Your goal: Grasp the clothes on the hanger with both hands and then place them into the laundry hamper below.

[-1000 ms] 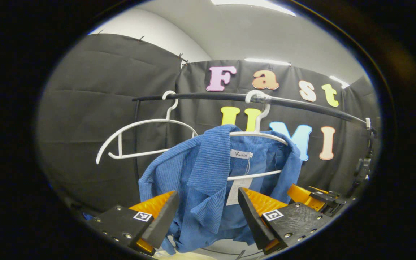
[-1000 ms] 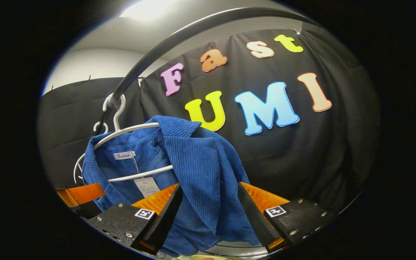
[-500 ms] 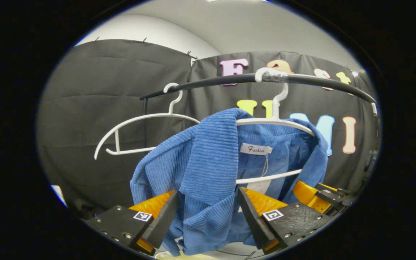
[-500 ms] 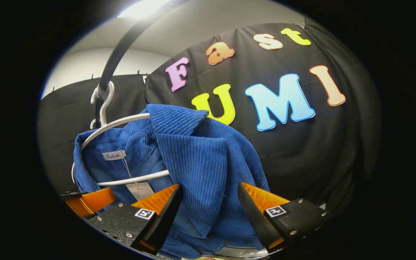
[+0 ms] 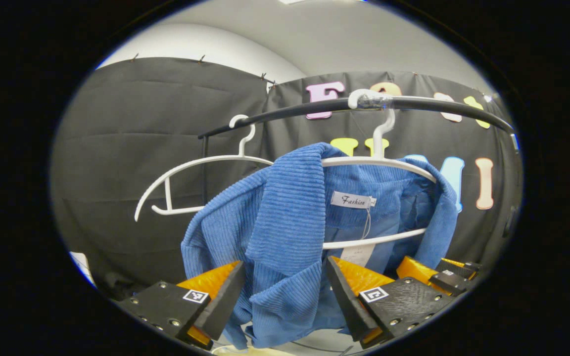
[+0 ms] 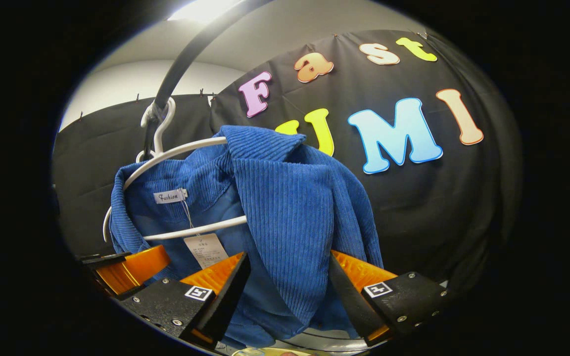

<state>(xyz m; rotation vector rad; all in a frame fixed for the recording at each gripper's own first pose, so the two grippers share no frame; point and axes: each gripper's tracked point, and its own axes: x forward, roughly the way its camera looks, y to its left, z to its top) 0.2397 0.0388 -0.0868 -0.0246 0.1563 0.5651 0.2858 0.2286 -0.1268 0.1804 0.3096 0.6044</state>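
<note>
A blue corduroy jacket [image 5: 290, 222] [image 6: 285, 207] hangs on a white hanger [image 5: 379, 163] [image 6: 176, 153] from a black rail [image 5: 413, 104] [image 6: 186, 54]. My left gripper [image 5: 282, 291] is open, its fingers on either side of the jacket's left lapel, the cloth between them. My right gripper [image 6: 285, 291] is open too, straddling the jacket's right front panel. In the left gripper view the right gripper [image 5: 438, 274] shows low at the right edge. The left gripper [image 6: 121, 264] shows low left in the right gripper view.
A second white hanger [image 5: 201, 170], bare, hangs on the same rail to the left of the jacket. A pale round rim [image 6: 309, 341] shows at the very bottom under the jacket. Black cloth walls close in the booth behind.
Both grippers have moved closer to the jacket and a little upward, so the cloth now lies deeper between each pair of fingers. The jacket still hangs on its hanger.
</note>
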